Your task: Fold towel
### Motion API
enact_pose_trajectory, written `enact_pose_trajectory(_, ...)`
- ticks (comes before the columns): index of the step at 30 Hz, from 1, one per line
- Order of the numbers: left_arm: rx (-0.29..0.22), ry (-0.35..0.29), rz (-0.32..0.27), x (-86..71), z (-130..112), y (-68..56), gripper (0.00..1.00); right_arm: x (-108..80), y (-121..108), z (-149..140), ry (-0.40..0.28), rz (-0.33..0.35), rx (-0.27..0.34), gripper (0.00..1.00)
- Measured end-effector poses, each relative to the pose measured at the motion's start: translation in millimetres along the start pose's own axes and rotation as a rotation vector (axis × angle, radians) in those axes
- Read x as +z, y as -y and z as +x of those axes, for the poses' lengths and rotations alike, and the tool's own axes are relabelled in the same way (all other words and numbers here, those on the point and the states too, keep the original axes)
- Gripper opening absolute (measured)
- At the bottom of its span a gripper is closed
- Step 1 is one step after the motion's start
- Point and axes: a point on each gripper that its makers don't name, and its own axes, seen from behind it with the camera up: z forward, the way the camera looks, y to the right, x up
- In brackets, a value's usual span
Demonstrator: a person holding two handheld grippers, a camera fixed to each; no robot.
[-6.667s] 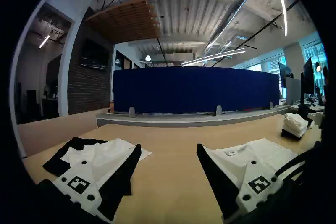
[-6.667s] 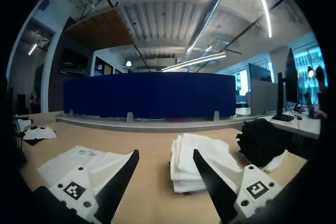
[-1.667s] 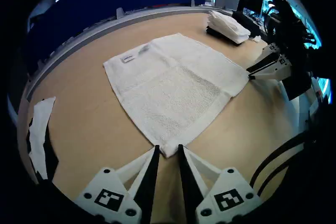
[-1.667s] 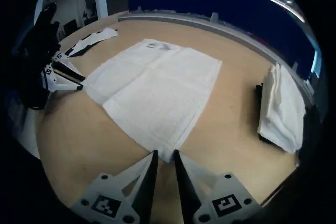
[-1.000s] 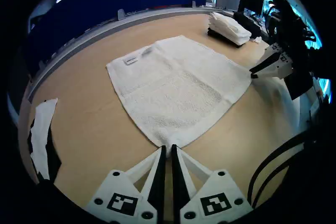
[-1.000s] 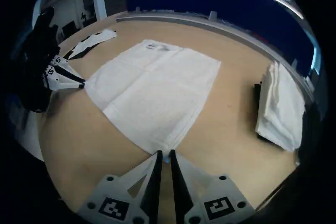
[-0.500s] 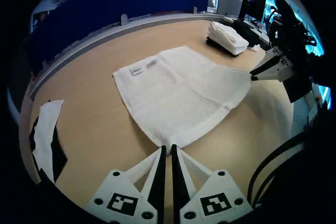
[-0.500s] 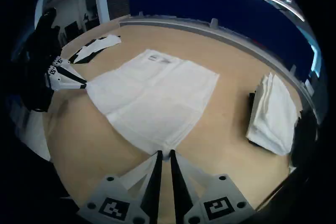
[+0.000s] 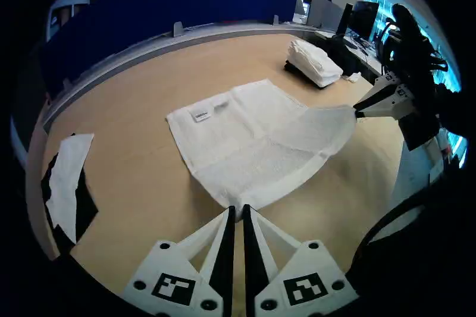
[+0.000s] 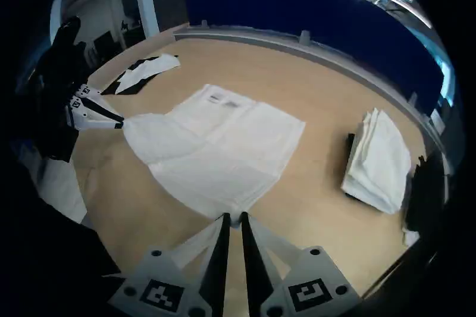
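A white towel (image 9: 256, 138) lies spread on the wooden table (image 9: 137, 115), a small label near its far edge. In the left gripper view, my left gripper (image 9: 238, 209) is shut on the towel's near corner. My right gripper (image 9: 357, 113) pinches the adjacent near corner at the right, held by a black-gloved hand. In the right gripper view, the towel (image 10: 220, 144) runs from my right gripper (image 10: 234, 217), shut on its corner, to the left gripper (image 10: 121, 122) at the left. Both held corners are raised, so the near edge hangs off the table while the far half lies flat.
A stack of folded white towels (image 9: 312, 61) sits on a dark cloth at the far right of the table (image 10: 375, 162), with a black pile (image 10: 425, 204) beside it. White and black cloth pieces (image 9: 65, 180) lie at the left. A blue divider (image 9: 166, 8) borders the far edge.
Both grippers closed on the towel's near corners, then rose. The near edge has lifted off the table and the towel now sags between the two grippers.
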Motion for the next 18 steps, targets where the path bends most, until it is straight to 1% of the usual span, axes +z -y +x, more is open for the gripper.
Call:
enact_pose_trajectory(9,-0.037,0.009,-0.025,-23.5,1.1,-11.6,0.09,-21.3,8.8,7.3,-0.007,0.015,0.027,0.14)
enact_pose_trajectory(14,-0.046,0.01,-0.033,-24.7,0.1,-13.3,0.09,-23.1,12.2,5.8,-0.002,0.02,0.038,0.14)
enact_pose_trajectory(18,-0.035,0.009,-0.032,-22.7,2.5,-11.5,0.09,-19.6,13.0,8.5,-0.005,0.024,0.043,0.14)
